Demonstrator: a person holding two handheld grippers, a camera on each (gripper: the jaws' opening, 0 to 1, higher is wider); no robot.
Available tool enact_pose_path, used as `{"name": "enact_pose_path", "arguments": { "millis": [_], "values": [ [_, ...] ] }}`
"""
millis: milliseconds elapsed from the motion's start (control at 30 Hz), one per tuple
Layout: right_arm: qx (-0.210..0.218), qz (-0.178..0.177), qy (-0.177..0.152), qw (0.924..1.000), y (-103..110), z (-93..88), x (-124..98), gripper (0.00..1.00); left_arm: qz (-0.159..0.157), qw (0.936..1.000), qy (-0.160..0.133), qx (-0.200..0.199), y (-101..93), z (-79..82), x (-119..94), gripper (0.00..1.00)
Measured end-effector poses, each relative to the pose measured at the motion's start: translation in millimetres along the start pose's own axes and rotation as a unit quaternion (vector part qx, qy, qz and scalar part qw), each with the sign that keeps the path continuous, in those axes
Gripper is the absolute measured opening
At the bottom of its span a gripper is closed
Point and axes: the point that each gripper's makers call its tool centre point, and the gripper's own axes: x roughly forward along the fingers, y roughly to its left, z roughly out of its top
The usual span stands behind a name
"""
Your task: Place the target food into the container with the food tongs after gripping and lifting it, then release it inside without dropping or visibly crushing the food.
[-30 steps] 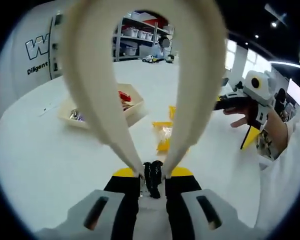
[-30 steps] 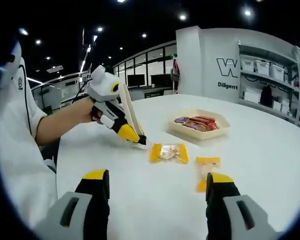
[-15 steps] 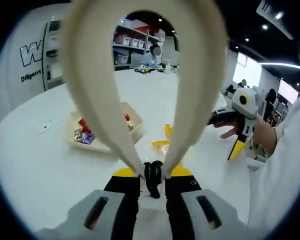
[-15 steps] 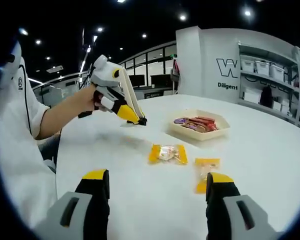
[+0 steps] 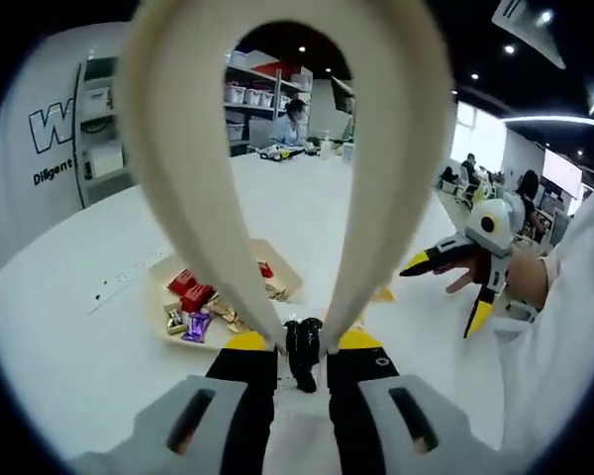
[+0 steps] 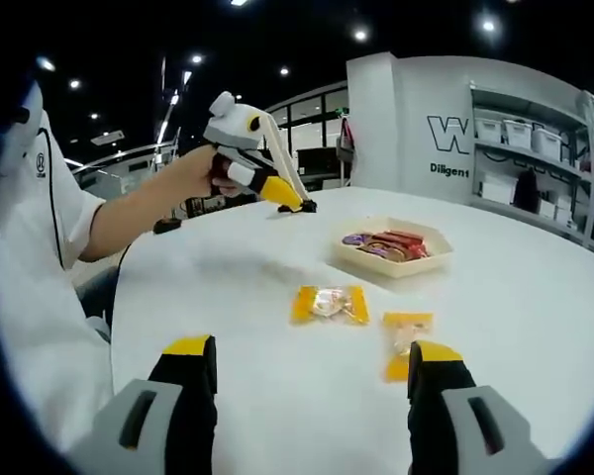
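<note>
Your left tongs (image 6: 302, 206) grip a cream food tongs, raised near the tray (image 6: 394, 259). Your right tongs (image 6: 312, 381) gape wide; two snack packs (image 6: 328, 303) lie on the surface (image 6: 535, 327).

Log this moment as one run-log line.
left gripper: shut on food tongs, raised over table | right gripper: open, empty | tray: holds snacks | two yellow packets: on table, outside tray
</note>
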Motion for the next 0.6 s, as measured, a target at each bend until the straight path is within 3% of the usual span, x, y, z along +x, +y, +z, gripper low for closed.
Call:
{"name": "enact_pose_path", "arguments": {
  "millis": [600],
  "values": [
    [0.002, -0.005, 0.003, 1.0000, -2.0, -2.0, -1.6, 0.78, -0.011, 0.9997, 0.005, 0.019, 42.5, 17.7, 46.1, 0.17]
  ]
}}
